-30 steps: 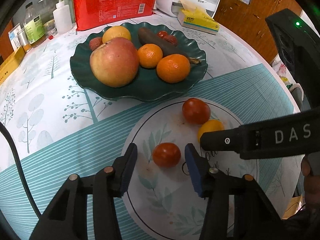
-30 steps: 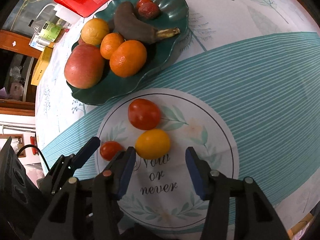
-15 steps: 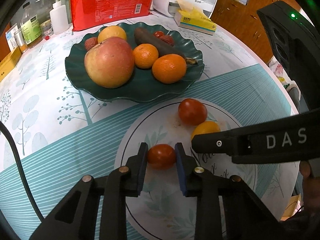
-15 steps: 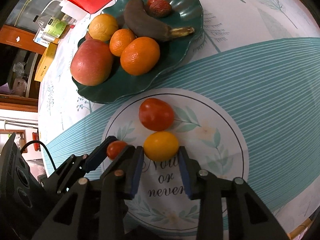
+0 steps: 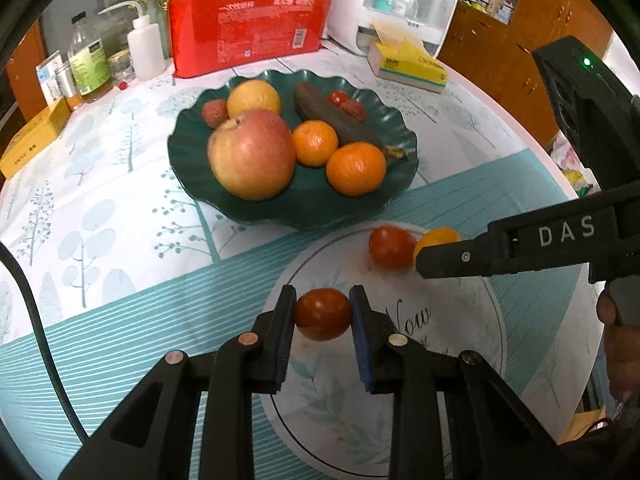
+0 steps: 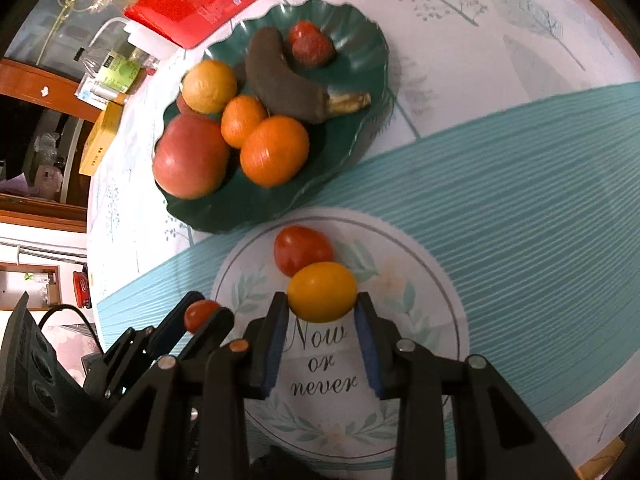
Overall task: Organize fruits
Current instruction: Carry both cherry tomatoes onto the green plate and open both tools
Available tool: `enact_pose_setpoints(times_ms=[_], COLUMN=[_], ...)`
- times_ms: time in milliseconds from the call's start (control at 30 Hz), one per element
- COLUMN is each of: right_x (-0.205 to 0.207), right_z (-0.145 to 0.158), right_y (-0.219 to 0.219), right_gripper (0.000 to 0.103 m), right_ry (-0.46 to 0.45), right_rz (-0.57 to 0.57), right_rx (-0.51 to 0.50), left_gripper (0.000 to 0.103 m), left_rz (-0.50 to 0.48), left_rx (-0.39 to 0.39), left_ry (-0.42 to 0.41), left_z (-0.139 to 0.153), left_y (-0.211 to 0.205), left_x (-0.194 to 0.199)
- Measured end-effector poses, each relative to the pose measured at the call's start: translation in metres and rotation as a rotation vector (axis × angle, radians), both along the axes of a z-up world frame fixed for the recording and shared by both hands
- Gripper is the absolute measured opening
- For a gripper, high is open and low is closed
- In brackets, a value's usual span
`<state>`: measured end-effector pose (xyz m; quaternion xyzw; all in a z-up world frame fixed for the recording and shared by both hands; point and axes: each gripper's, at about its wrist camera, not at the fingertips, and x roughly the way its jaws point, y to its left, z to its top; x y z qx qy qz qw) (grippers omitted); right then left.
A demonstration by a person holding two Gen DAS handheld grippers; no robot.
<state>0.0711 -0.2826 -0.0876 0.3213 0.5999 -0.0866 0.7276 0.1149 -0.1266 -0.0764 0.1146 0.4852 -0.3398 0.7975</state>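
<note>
My left gripper (image 5: 323, 312) is shut on a small red tomato (image 5: 323, 314), held over the round "Now or never" print (image 5: 460, 328) on the tablecloth. My right gripper (image 6: 322, 300) is shut on a yellow tomato (image 6: 322, 291); that fruit also peeks out behind the right gripper's finger (image 5: 480, 256) in the left wrist view. A larger red tomato (image 6: 303, 249) lies loose just beyond it, touching the yellow one. Behind stands the dark green wavy plate (image 5: 396, 184) with an apple (image 5: 252, 154), oranges, a blackened banana (image 6: 280, 76) and small red fruits.
At the back of the table are a red packet (image 5: 248, 36), a white squeeze bottle (image 5: 146, 50), a green-labelled bottle (image 5: 89, 66), a yellow tissue box (image 5: 408, 66) and a white appliance (image 5: 400, 4). A yellow box (image 5: 32, 140) lies at the left edge. A black cable (image 5: 36, 328) hangs at left.
Both grippers closed: the left on the small red tomato, the right on the yellow tomato. Both fruits now sit a little higher and closer to the green plate in view.
</note>
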Motion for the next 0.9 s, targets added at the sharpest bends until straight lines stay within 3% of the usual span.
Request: enact_pose_setpoints(times_ms=[400,900], right_x=[0.014,0.055], right_z=[0.023,0.029], right_y=[-0.035,-0.068], right_gripper=[0.034,0.034], right_ry=[-0.097,-0.320], right_rz=[0.024,0.151], right_rx=[-0.064,-0.221], left_gripper=[0.025,0.025], left_rz=[0.094,0.168], left_rx=[-0.040,-0.016], left_ry=[-0.048,-0.005], left_z=[0.027,0.008], left_y=[-0.017,-0.047], left_x=[0.020,0.051])
